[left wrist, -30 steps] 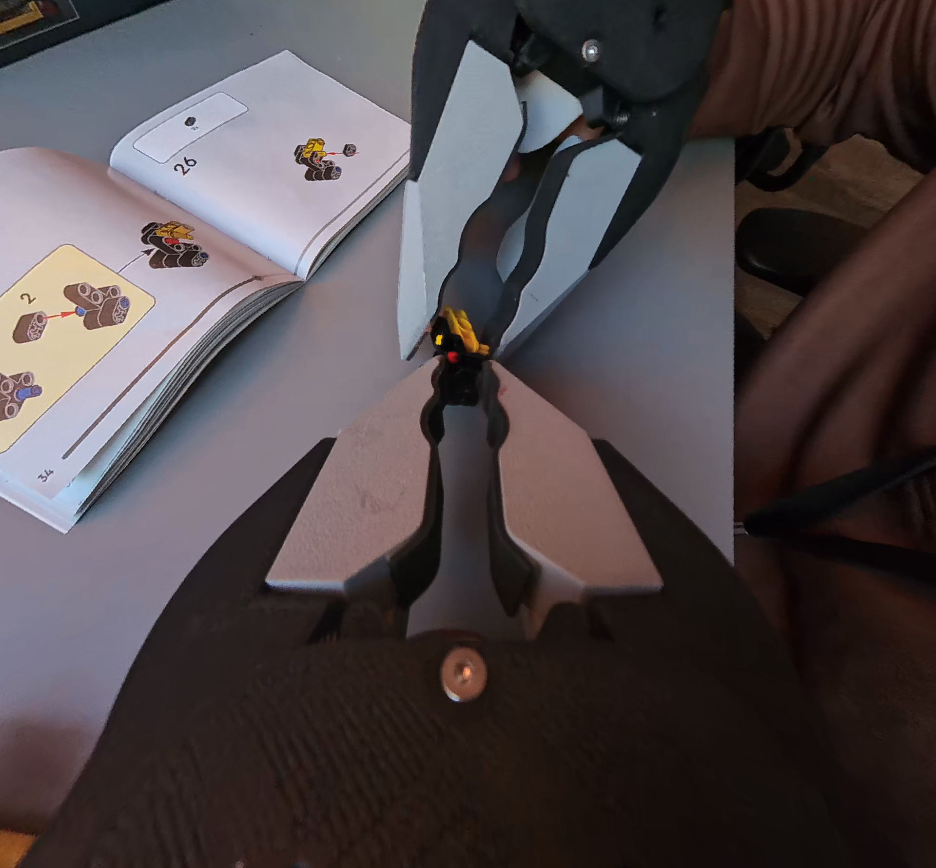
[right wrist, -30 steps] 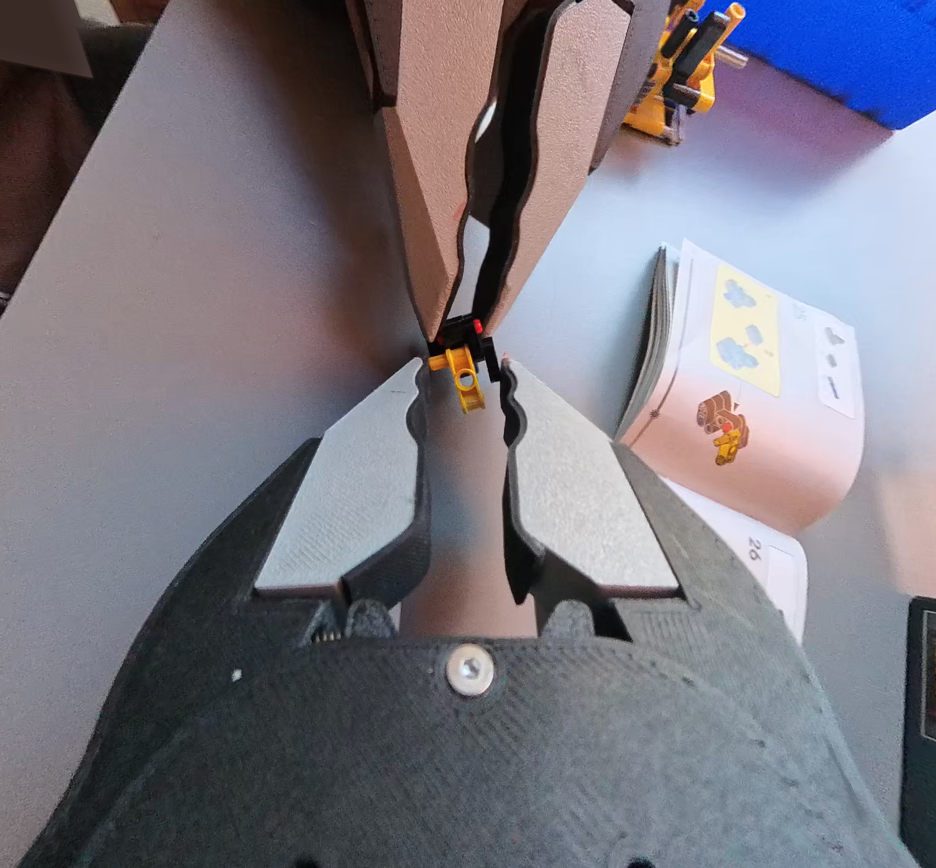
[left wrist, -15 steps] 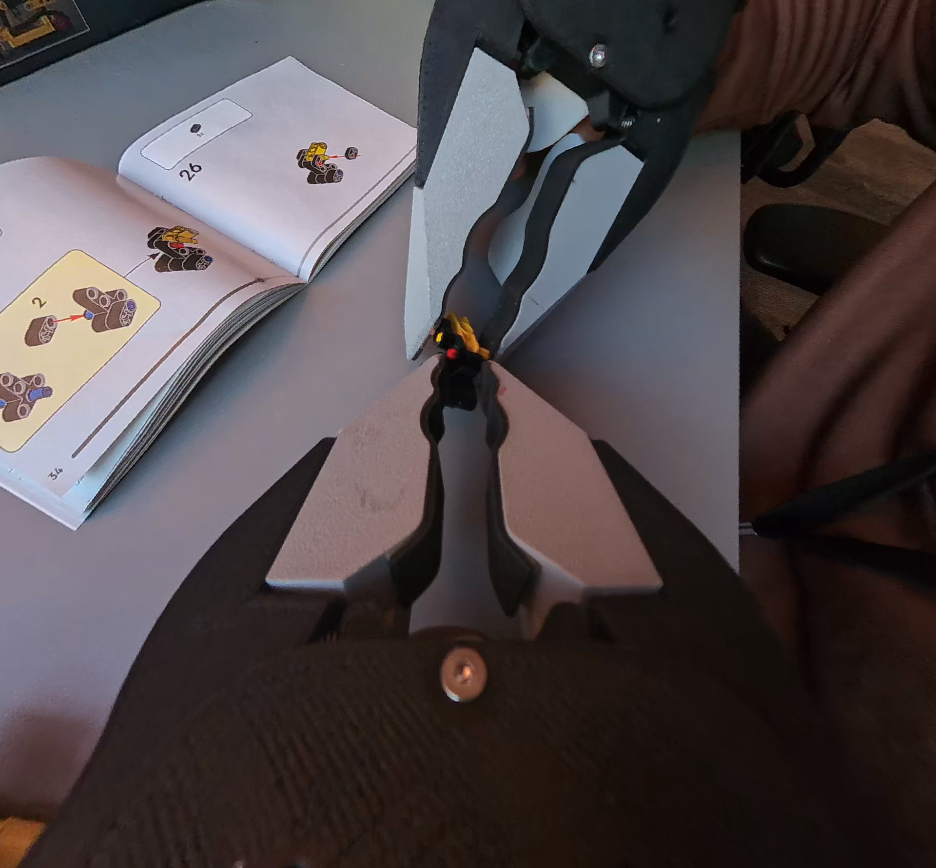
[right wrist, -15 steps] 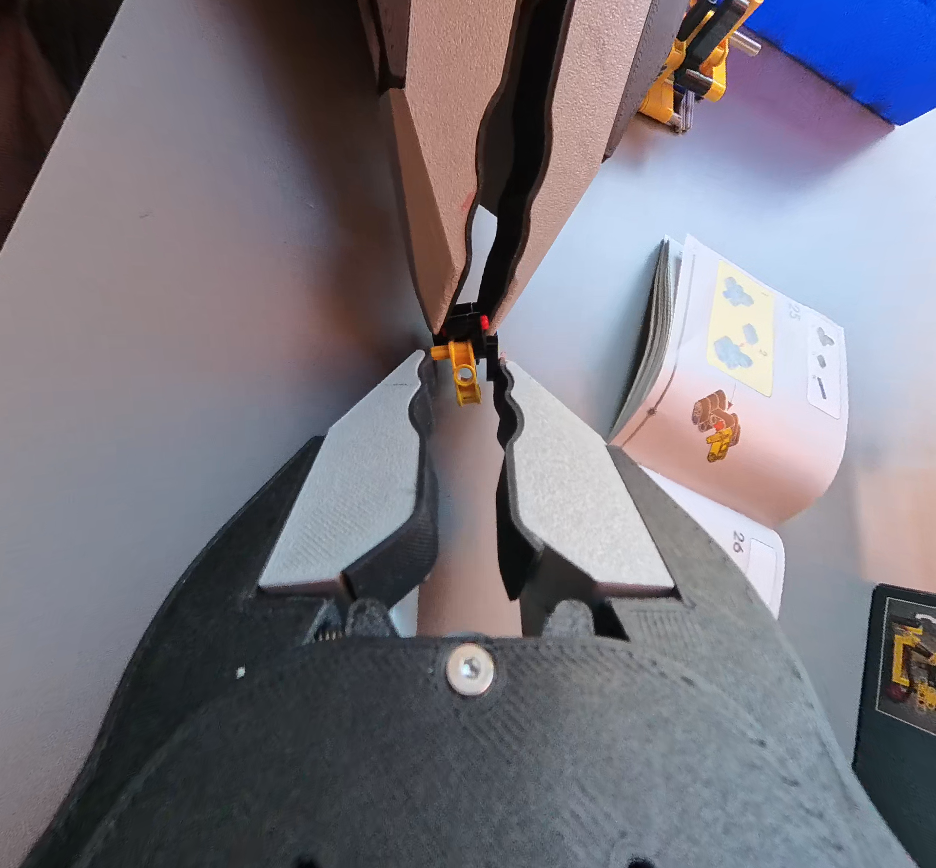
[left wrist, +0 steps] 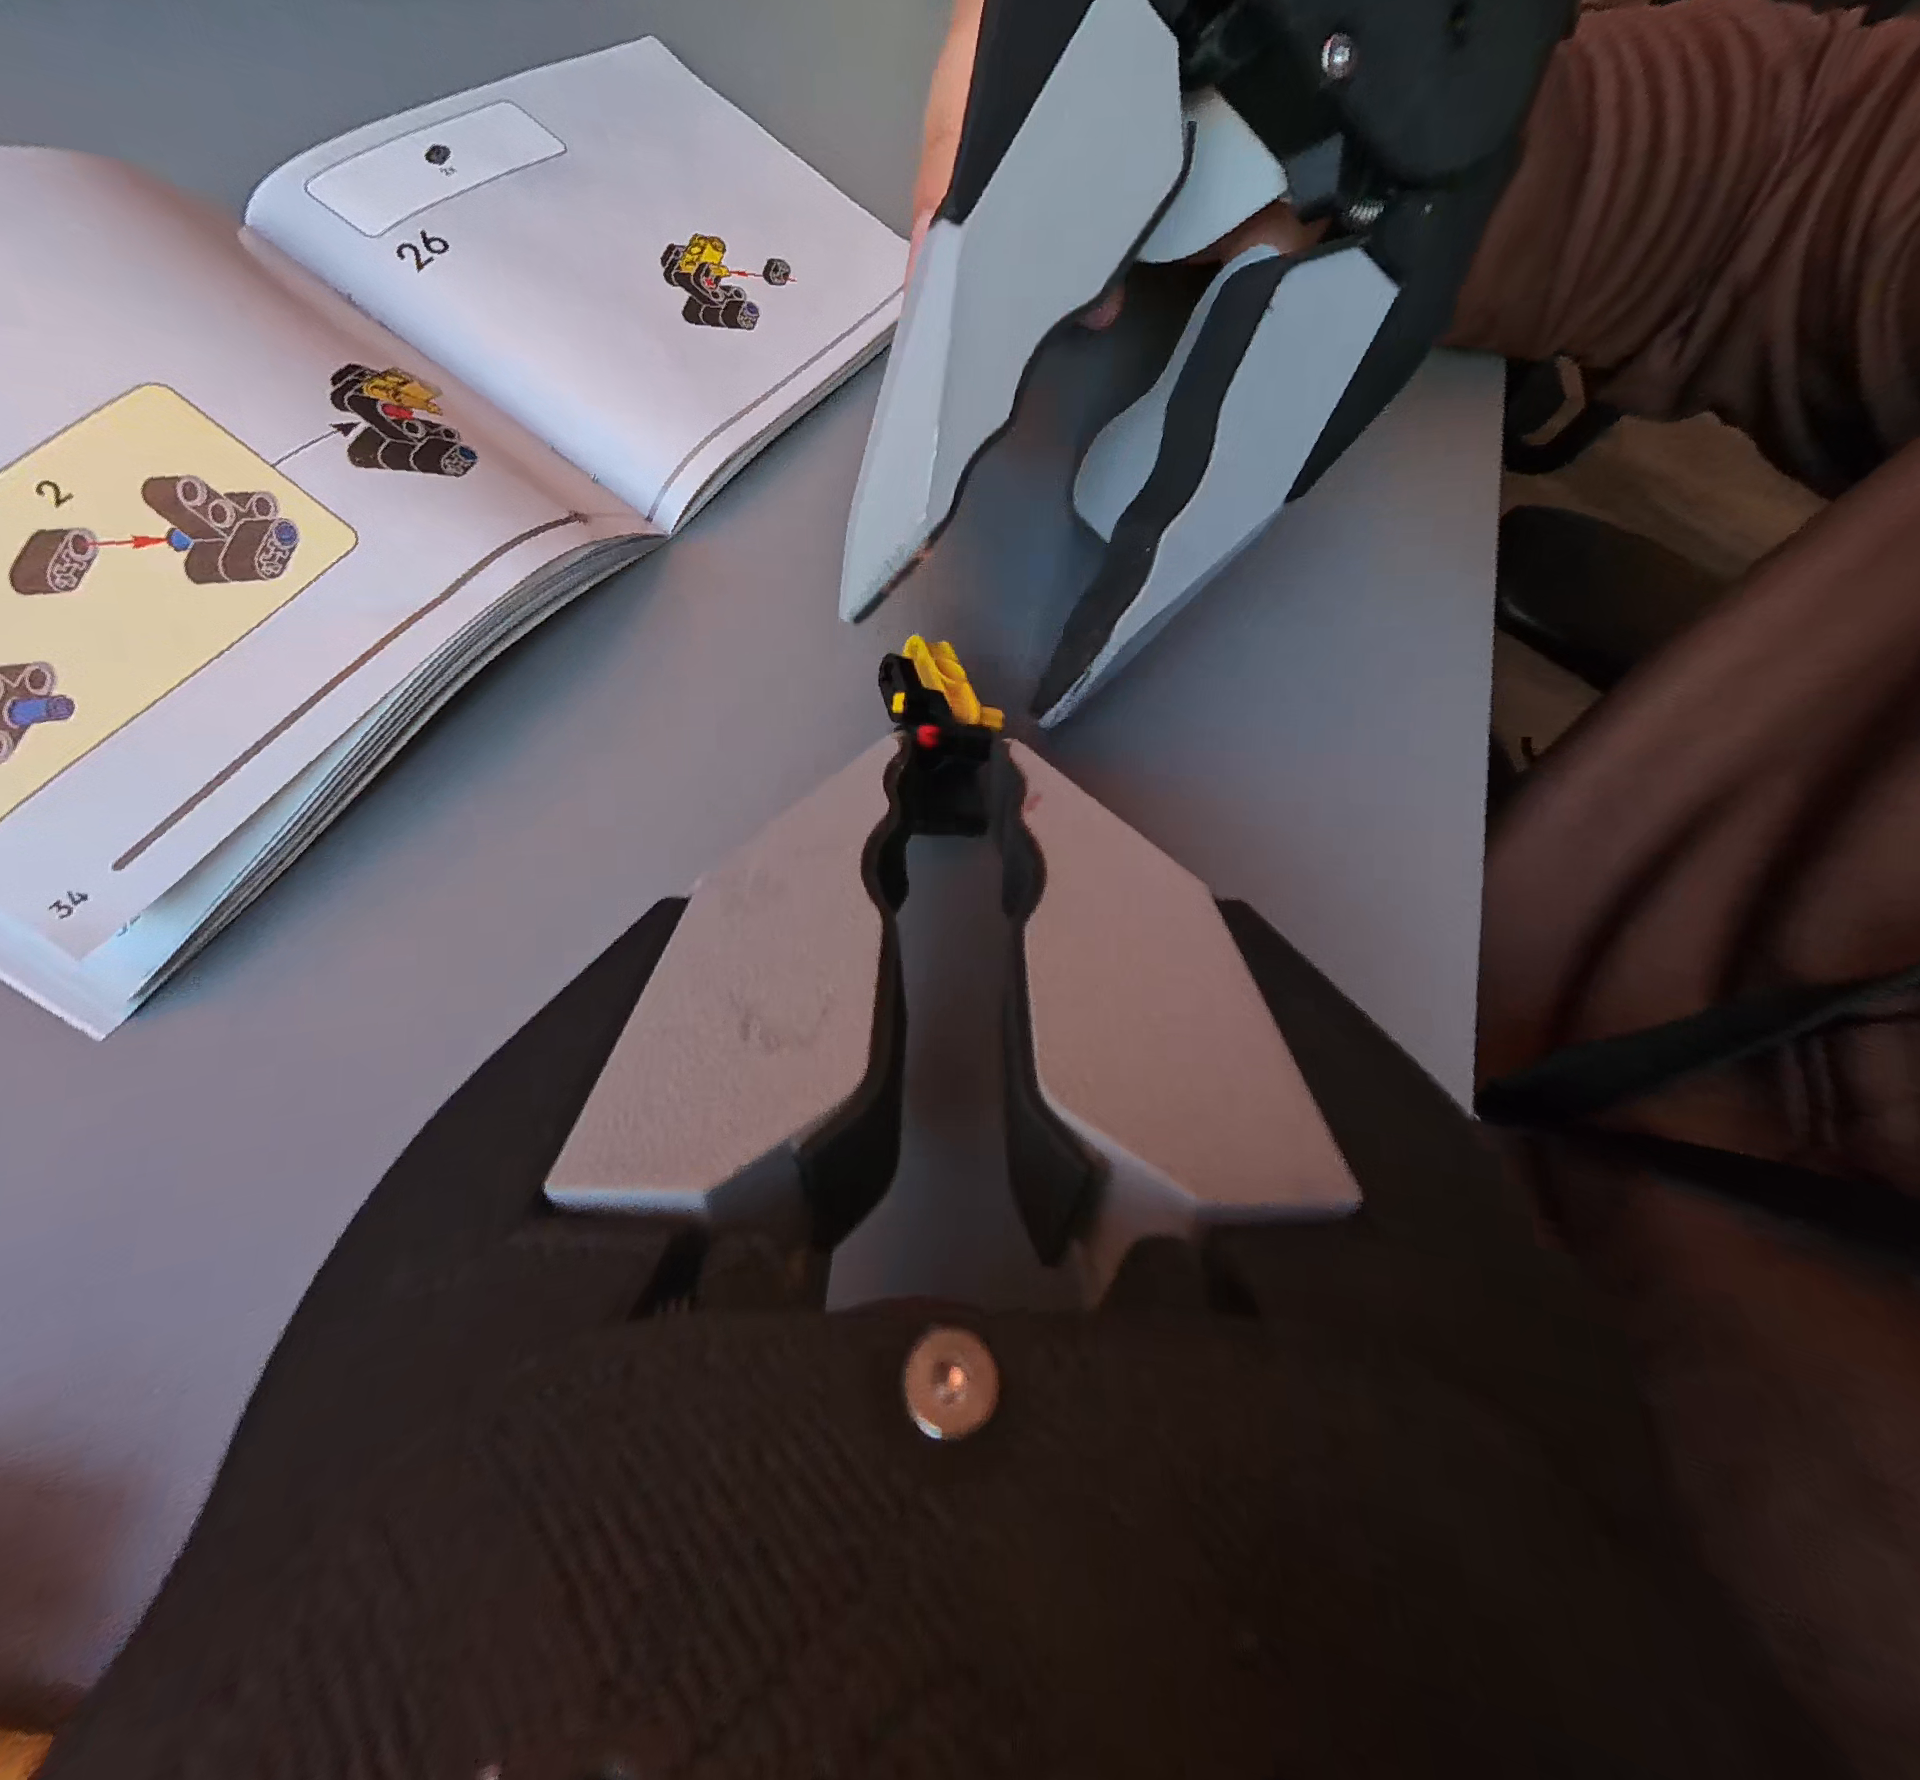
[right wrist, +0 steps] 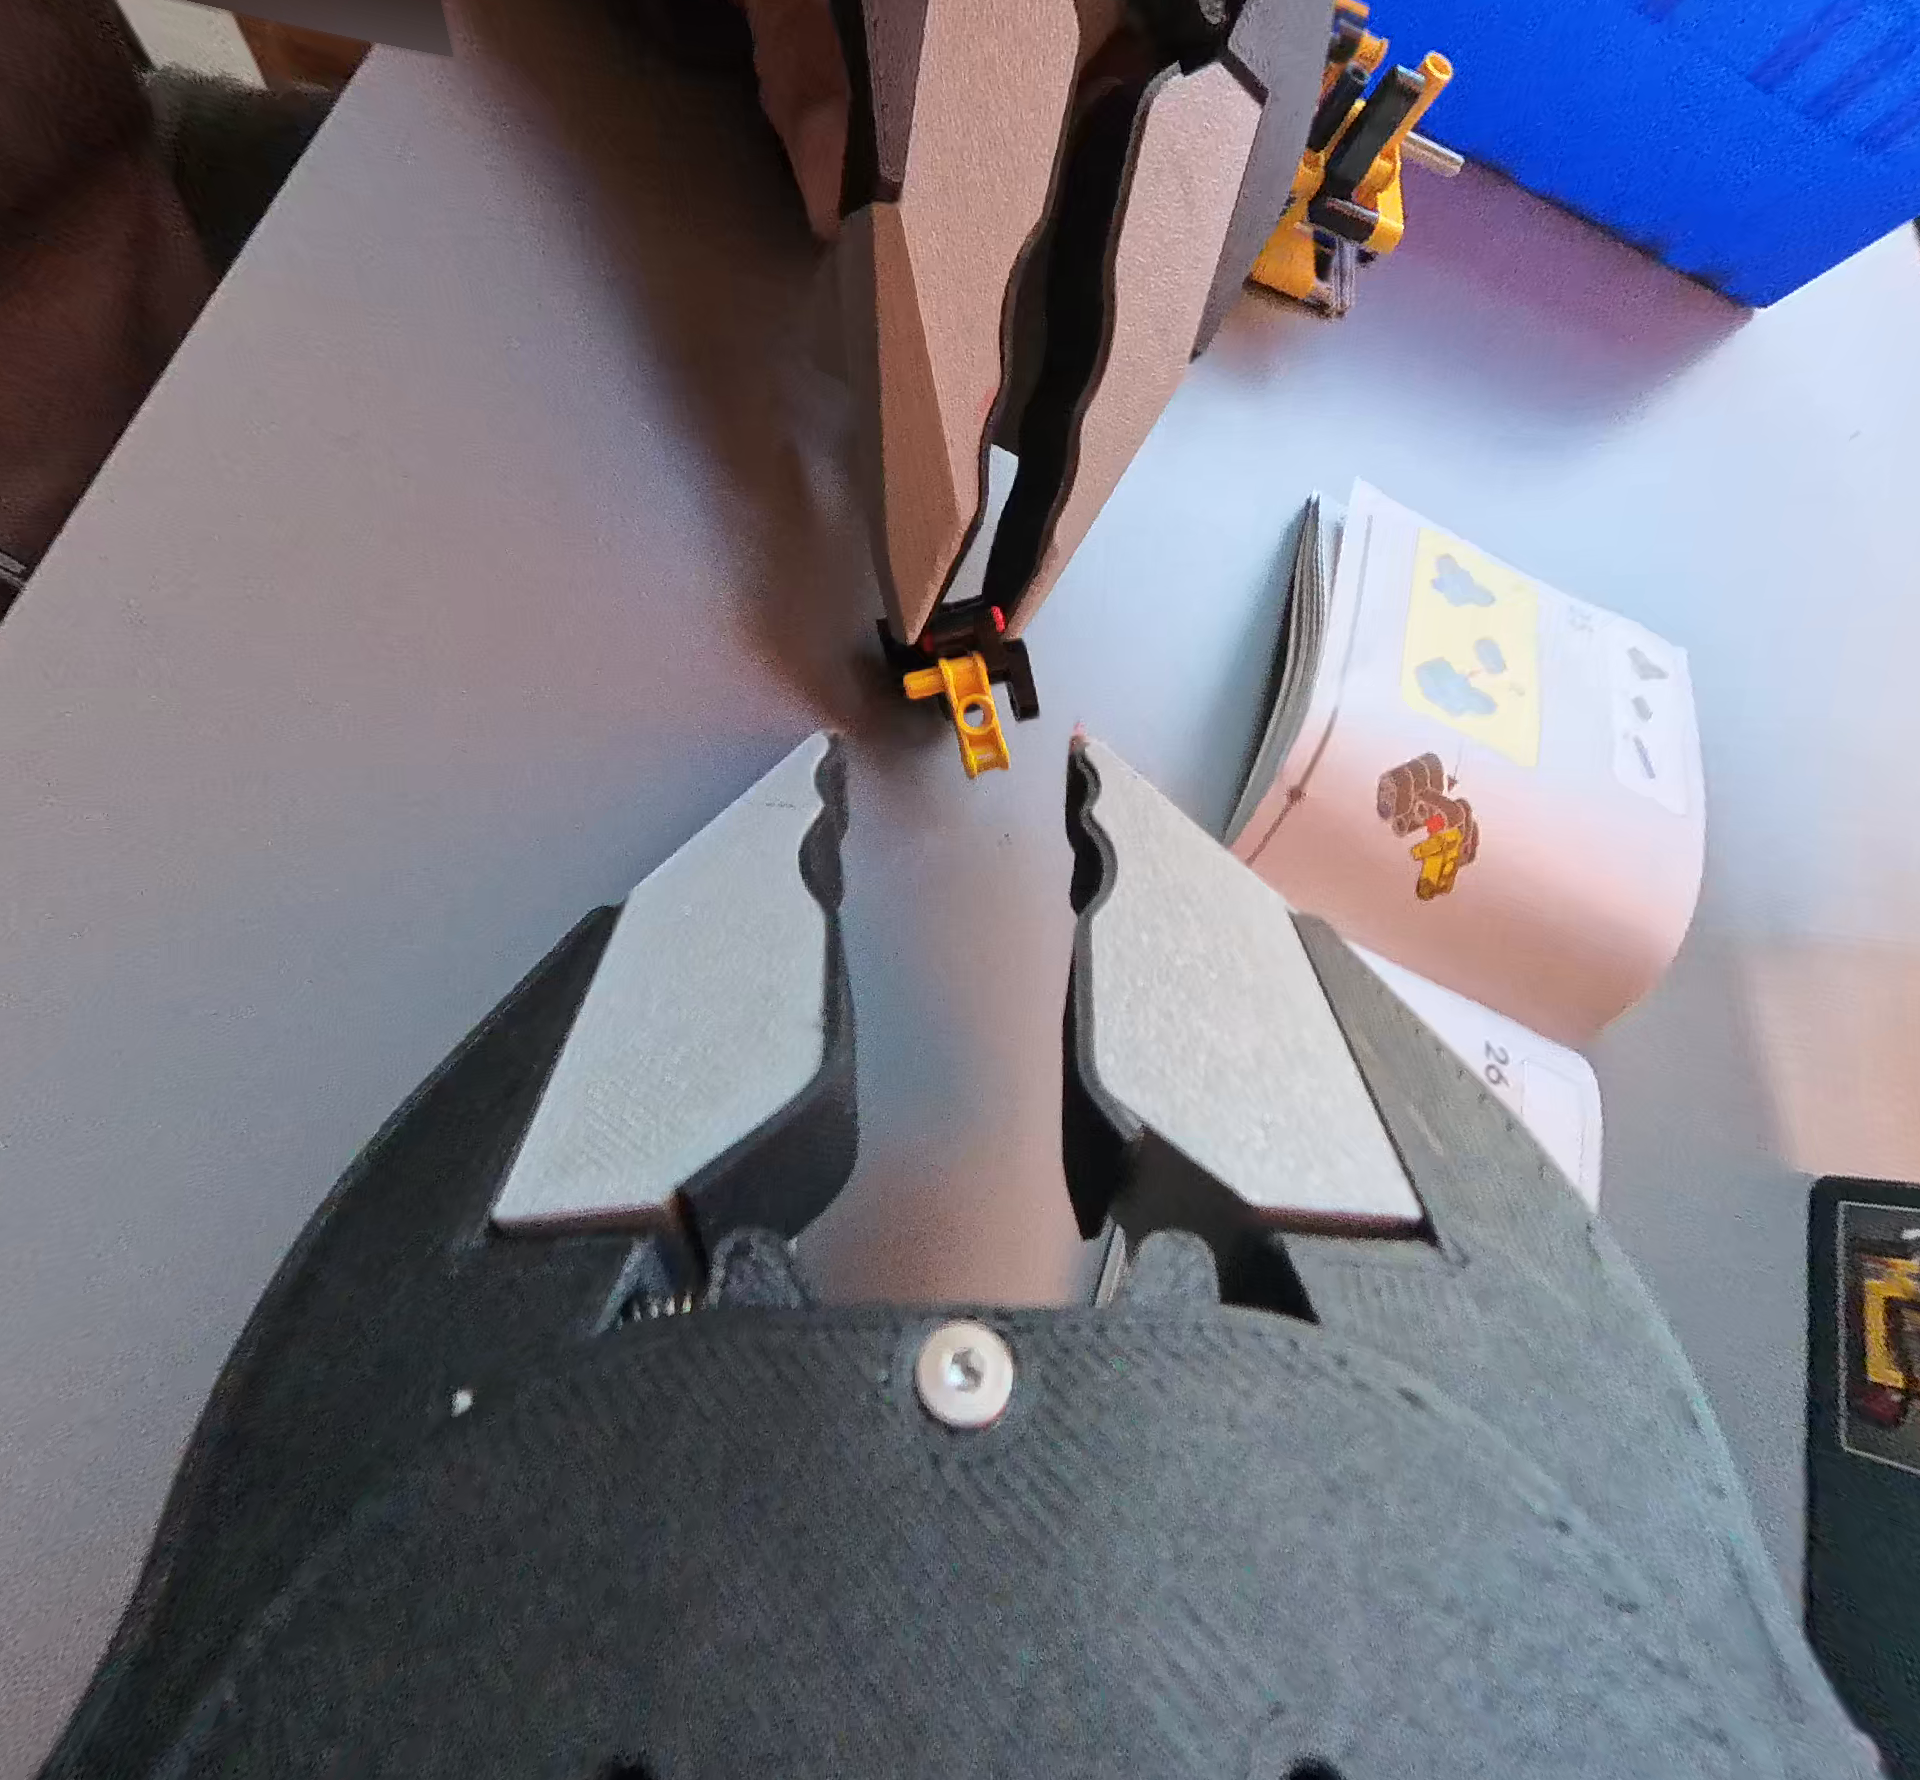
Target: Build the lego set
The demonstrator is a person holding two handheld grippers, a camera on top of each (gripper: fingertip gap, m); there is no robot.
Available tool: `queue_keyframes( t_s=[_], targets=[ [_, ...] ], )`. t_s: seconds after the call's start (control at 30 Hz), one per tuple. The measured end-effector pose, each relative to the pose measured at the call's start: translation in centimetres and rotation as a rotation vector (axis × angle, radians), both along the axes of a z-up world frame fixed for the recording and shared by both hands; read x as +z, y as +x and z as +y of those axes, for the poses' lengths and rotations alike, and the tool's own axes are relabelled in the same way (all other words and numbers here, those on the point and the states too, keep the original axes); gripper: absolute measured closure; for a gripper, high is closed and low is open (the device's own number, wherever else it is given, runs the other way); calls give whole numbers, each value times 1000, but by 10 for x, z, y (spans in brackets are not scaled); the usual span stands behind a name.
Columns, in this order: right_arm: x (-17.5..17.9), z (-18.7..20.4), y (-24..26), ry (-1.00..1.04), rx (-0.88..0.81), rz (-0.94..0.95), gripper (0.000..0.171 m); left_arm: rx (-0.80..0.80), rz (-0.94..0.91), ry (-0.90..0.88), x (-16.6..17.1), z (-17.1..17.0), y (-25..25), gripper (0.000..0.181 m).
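My left gripper point(left wrist: 940, 774) is pinched on the small black-and-yellow lego assembly point(left wrist: 940, 728), holding it by the black part at the fingertips, above the grey table point(left wrist: 623, 795). A red pin end shows on the black part; the yellow connector sticks out past the tips toward my right gripper point(left wrist: 951, 650).

My right gripper's jaws are spread, with clear table showing between them. In the right wrist view its fingertips point(right wrist: 1075, 764) sit just short of the yellow connector point(right wrist: 971, 707), one on either side, touching nothing.

The open instruction booklet point(left wrist: 416, 442) lies flat on the table to the left of the left gripper, well apart from the assembly. In the right wrist view the same booklet point(right wrist: 1475, 774) is on the right, one page curled up.

A larger yellow-and-black lego build point(right wrist: 1340, 182) stands on the table beyond the left gripper point(right wrist: 961, 629), next to a blue box point(right wrist: 1662, 37). A dark box point(right wrist: 1865, 1398) is cut off at the right edge; probably the set's packaging, but too little shows to be sure.

A brown ribbed sleeve point(left wrist: 1683, 203) sits behind the right gripper.
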State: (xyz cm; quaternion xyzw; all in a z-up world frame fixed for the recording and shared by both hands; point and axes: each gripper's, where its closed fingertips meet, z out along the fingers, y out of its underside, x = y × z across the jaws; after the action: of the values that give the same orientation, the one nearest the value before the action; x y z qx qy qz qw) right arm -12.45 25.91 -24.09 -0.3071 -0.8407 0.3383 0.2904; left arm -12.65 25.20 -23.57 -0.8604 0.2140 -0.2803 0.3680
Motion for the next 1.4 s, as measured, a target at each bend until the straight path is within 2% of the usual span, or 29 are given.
queue_keyframes(
  t_s=[0.07, 0.2, 0.6, 0.73, 0.9, 1.0, 1.07, 1.2, 1.4],
  targets=[
    [2, 4, 1, -29, -11, -11, 132, 5, -16, -14, 0, 1, -1, 170],
    [2, 12, 2, -56, -32, -26, 134, 36, -15, -39, -3, 3, -6, 154],
    [6, 18, 6, -82, -34, -27, 135, -3, -40, -16, 2, -5, -6, 138],
    [41, 33, 9, -204, -67, 65, 134, 11, -53, 14, 7, -5, -8, 137],
    [96, 95, 15, -346, -270, 282, 134, 34, -71, 45, 12, -3, -12, 136],
    [118, 133, 22, -445, -413, 397, 137, 40, -61, 51, 12, -3, -12, 135],
    [127, 145, 26, -524, -449, 446, 136, 44, -58, 54, 12, -2, -13, 135],
    [125, 149, 26, -568, -458, 451, 134, 54, -72, 56, 14, -1, -14, 134],
    [104, 149, 17, -378, -496, 417, 134, 85, -42, 101, 17, 2, -19, 133]
  ],
)
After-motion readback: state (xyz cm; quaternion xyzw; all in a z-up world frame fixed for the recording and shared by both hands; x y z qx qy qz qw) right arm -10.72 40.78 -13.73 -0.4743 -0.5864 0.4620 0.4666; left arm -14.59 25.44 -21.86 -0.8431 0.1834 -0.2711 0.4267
